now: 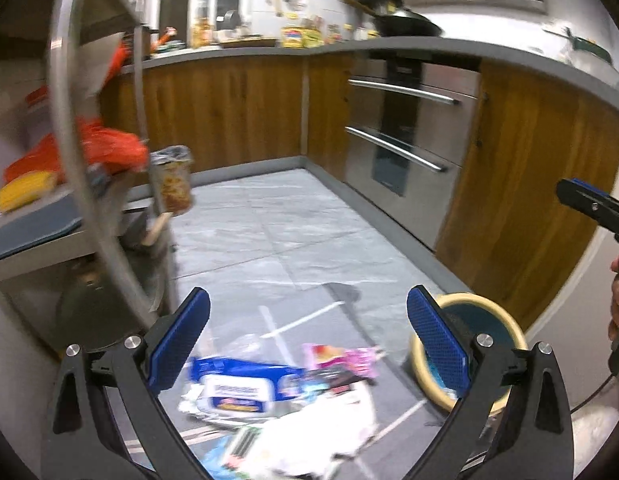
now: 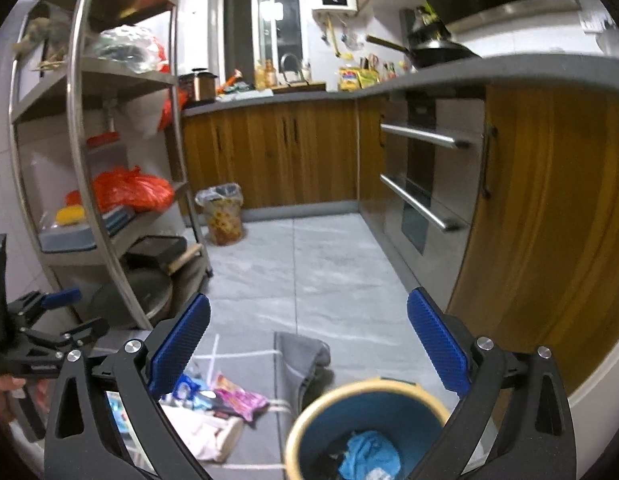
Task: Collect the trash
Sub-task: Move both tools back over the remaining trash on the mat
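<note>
Landmark: round bin (image 2: 369, 432), cream rim, blue inside, standing on the grey tile floor (image 2: 309, 264). Trash pile (image 1: 269, 392) of wrappers and paper lies on the floor just beside the bin, below and between the left gripper (image 1: 307, 332) fingers, untouched. Left gripper: jaws spread wide, empty. Right gripper (image 2: 307, 332): jaws spread wide, empty, above the bin, which holds blue crumpled trash (image 2: 369, 456).
</note>
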A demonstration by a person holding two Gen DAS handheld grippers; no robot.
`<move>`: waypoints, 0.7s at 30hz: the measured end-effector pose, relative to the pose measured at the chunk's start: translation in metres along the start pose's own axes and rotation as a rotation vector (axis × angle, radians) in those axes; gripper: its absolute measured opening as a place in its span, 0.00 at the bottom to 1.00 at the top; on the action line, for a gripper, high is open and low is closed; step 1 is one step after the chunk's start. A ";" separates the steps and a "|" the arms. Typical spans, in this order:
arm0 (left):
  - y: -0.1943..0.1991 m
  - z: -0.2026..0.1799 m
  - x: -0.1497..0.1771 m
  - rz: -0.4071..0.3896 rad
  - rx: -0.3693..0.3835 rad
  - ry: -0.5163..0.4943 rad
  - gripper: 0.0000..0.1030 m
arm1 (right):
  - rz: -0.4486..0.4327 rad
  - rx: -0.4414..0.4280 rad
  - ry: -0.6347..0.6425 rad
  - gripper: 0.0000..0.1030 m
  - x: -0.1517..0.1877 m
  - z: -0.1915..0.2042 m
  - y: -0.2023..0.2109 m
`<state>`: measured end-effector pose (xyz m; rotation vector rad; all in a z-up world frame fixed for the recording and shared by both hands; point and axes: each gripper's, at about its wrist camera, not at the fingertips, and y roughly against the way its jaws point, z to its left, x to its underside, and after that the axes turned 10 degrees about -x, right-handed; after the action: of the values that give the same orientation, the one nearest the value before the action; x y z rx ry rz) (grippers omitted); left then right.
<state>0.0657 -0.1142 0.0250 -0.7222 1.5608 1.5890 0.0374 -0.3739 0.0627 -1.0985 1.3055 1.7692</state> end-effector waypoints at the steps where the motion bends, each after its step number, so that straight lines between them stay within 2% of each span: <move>1: 0.003 0.009 0.002 -0.004 -0.017 0.006 0.94 | 0.001 -0.012 0.001 0.95 -0.001 0.007 -0.003; 7: 0.005 0.064 0.015 0.018 -0.110 0.070 0.94 | 0.048 -0.105 -0.042 0.95 -0.003 0.044 -0.033; 13: 0.001 0.105 0.035 0.046 -0.175 0.122 0.94 | 0.152 -0.167 -0.067 0.95 0.005 0.082 -0.083; 21: -0.014 0.134 0.049 0.080 -0.188 0.157 0.94 | 0.252 -0.137 -0.136 0.95 0.036 0.087 -0.139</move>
<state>0.0672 0.0244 -0.0122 -0.9160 1.5824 1.7928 0.1236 -0.2505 -0.0128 -0.8974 1.3004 2.1074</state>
